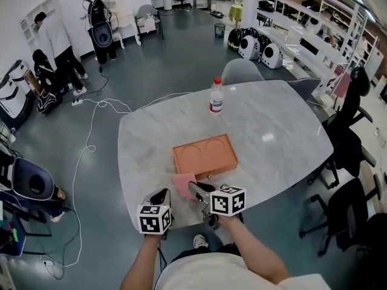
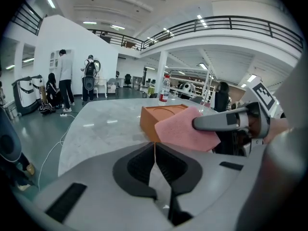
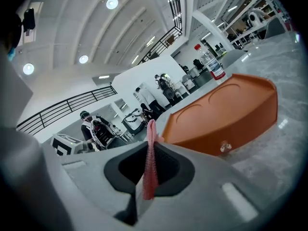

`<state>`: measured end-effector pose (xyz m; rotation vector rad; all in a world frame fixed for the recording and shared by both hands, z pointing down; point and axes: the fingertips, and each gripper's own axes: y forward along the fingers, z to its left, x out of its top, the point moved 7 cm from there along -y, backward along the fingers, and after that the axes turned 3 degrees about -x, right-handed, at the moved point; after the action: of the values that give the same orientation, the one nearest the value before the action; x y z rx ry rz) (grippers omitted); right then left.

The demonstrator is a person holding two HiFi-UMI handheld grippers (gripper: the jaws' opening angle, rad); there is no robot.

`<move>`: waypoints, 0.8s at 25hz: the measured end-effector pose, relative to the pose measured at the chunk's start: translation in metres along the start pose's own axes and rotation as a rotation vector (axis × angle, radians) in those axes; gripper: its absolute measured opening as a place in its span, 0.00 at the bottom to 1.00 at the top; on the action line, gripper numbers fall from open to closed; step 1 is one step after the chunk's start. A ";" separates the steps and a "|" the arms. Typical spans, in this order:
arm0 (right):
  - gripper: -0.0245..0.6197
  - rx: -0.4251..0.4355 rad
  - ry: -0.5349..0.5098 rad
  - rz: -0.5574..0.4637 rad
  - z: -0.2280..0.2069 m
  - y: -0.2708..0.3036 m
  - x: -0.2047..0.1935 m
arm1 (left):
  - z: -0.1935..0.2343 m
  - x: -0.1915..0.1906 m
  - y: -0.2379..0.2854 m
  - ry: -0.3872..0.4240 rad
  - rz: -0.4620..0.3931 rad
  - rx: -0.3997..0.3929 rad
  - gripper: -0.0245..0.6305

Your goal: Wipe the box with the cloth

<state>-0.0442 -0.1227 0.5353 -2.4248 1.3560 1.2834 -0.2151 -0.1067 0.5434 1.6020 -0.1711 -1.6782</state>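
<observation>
Right gripper (image 1: 195, 190) pinching the pink cloth (image 1: 182, 182), orange box (image 1: 204, 155) lying just ahead of it; left gripper (image 1: 162, 196) pressed together, empty, alongside

Bright, even light falls from round ceiling lamps (image 3: 111, 3) (several show in the right gripper view), so shadows are faint and soft. The table (image 1: 266, 139) carries pale glare patches. All three views bend hard toward dark, rounded edges. In both gripper views whatever lies closest to the lens is soft, while the box (image 3: 226, 114) stays fairly sharp.
</observation>
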 end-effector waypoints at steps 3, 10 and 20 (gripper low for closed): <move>0.07 -0.011 -0.017 0.017 0.000 0.011 -0.009 | 0.002 0.002 -0.003 0.010 0.006 0.016 0.06; 0.07 -0.077 0.024 0.016 -0.015 0.024 -0.021 | 0.000 0.004 -0.004 0.037 0.028 0.031 0.06; 0.07 -0.165 0.137 -0.003 -0.038 0.023 -0.025 | -0.012 0.006 0.002 0.086 0.049 0.027 0.06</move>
<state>-0.0438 -0.1367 0.5841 -2.6689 1.3261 1.2978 -0.2031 -0.1073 0.5375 1.6734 -0.1886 -1.5735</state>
